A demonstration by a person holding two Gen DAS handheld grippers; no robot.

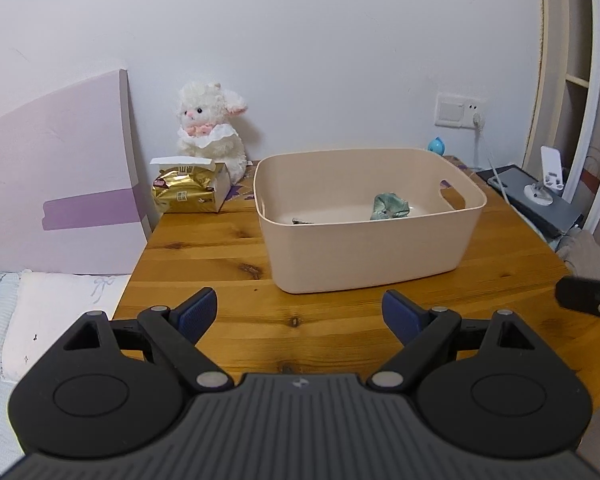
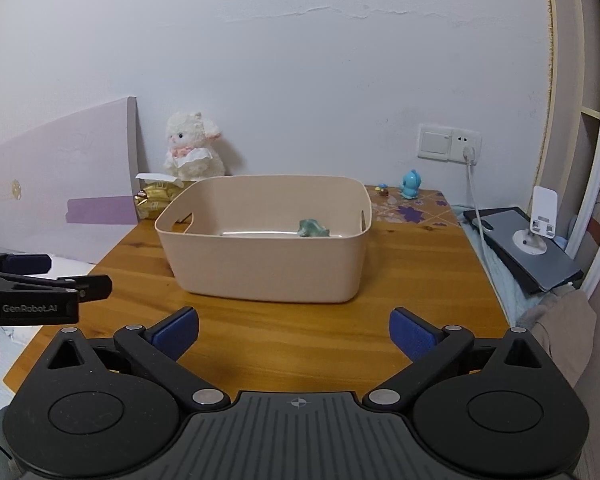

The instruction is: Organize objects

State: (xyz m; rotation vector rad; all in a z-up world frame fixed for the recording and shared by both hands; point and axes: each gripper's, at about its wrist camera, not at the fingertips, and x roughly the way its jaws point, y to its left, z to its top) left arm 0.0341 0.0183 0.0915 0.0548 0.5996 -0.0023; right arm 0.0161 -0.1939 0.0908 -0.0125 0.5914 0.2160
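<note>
My left gripper (image 1: 299, 316) hangs over the near edge of the wooden table (image 1: 220, 248), jaws wide and holding nothing. My right gripper (image 2: 294, 332) stands likewise, wide and bare. The beige bin (image 1: 364, 248) sits mid-table; a crumpled green item (image 1: 390, 207) lies on its floor toward the right handle side, with a second scrap (image 1: 302, 221) barely visible behind the front wall. I judge the step to be between pickups. The next move calls for choosing a loose object, perhaps the blue figurine (image 2: 411, 184) by the wall, and reaching round the bin.
</note>
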